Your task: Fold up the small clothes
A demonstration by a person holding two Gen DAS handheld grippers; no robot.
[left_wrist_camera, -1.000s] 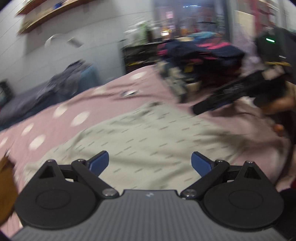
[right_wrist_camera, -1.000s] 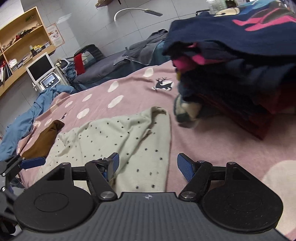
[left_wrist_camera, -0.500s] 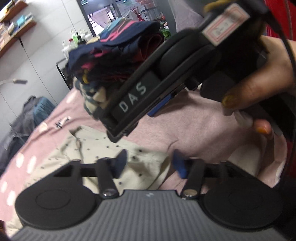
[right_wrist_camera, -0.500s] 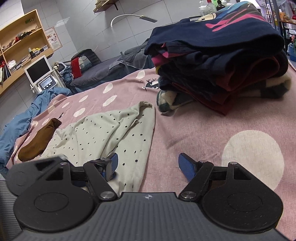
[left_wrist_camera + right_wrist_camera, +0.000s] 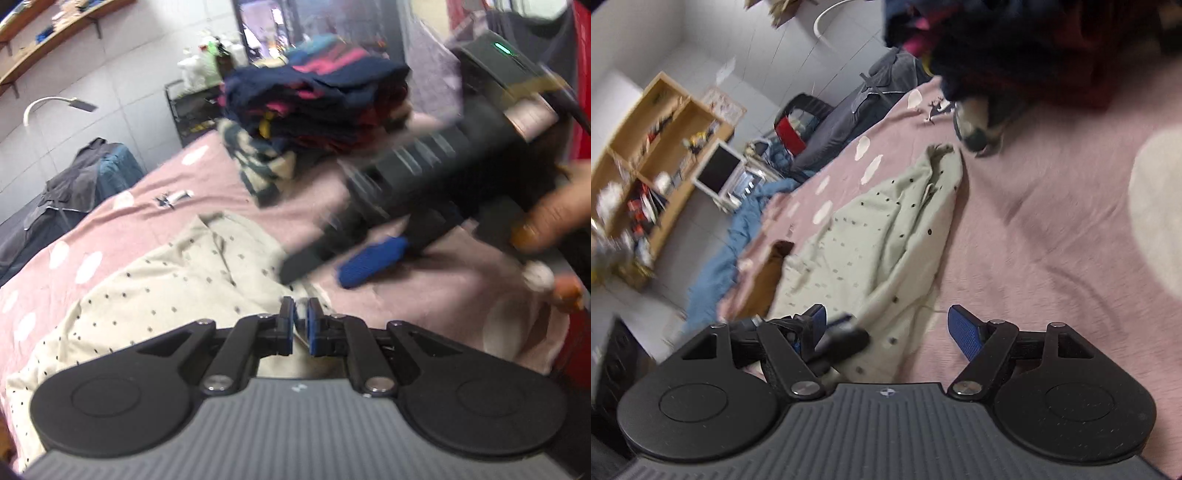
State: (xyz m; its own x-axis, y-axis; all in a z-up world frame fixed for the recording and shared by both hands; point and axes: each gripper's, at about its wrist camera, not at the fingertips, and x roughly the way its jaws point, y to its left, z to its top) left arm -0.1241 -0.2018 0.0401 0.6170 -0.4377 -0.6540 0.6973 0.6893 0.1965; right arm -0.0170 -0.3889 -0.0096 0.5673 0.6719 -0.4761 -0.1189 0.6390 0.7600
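A pale green garment with small dark dots (image 5: 177, 273) lies spread on the pink blanket (image 5: 424, 295); it also shows in the right wrist view (image 5: 886, 236). My left gripper (image 5: 301, 325) is shut on the garment's near edge, with cloth pinched between its blue pads. My right gripper (image 5: 886, 325) is open, low over the garment's near corner. In the left wrist view the right gripper (image 5: 354, 254) hovers just beyond my left one, blurred. The left gripper's tips show in the right wrist view (image 5: 842, 332).
A tall stack of folded dark clothes (image 5: 317, 103) sits on the blanket beyond the garment, also seen in the right wrist view (image 5: 1034, 48). A brown item (image 5: 768, 277) lies left of the garment. Blue cloth (image 5: 738, 240) hangs off the bed. Shelves (image 5: 653, 158) stand far left.
My left gripper has closed from wide open onto the garment's near edge. My right gripper has stayed open and tilted, dropping closer to the garment corner beside the left one.
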